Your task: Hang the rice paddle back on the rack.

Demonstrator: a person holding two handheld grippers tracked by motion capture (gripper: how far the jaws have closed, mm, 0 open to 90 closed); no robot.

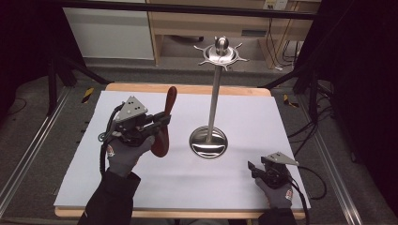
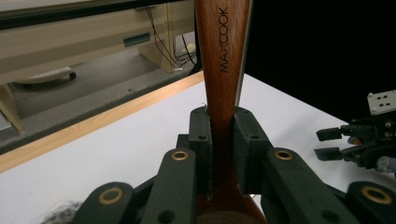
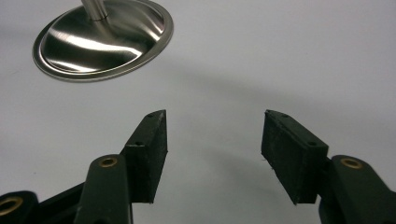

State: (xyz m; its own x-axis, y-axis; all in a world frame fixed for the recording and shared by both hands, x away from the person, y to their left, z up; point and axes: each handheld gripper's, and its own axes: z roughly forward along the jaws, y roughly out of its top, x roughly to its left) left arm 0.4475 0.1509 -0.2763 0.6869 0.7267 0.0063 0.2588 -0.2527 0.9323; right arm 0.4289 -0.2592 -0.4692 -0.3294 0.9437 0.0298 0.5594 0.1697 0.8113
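1. The left gripper (image 1: 157,123) is clamped on a wooden utensil (image 1: 165,123), lifted above the white table (image 1: 141,187).
2. The right gripper (image 3: 212,140) rests with its jaws apart, holding nothing.
3. A steel stand (image 1: 210,140) sits mid-table; dark curtains flank the room.

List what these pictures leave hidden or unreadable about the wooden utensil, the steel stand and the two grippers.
- Wooden utensil: its working end is hidden in the high view behind the left gripper, and cut off by the bottom edge in the left gripper view.
- Steel stand: the hooks at its top are too small to count in the high view; the right gripper view cuts off the pole at its top edge.
- Right gripper: small and dark in the high view.
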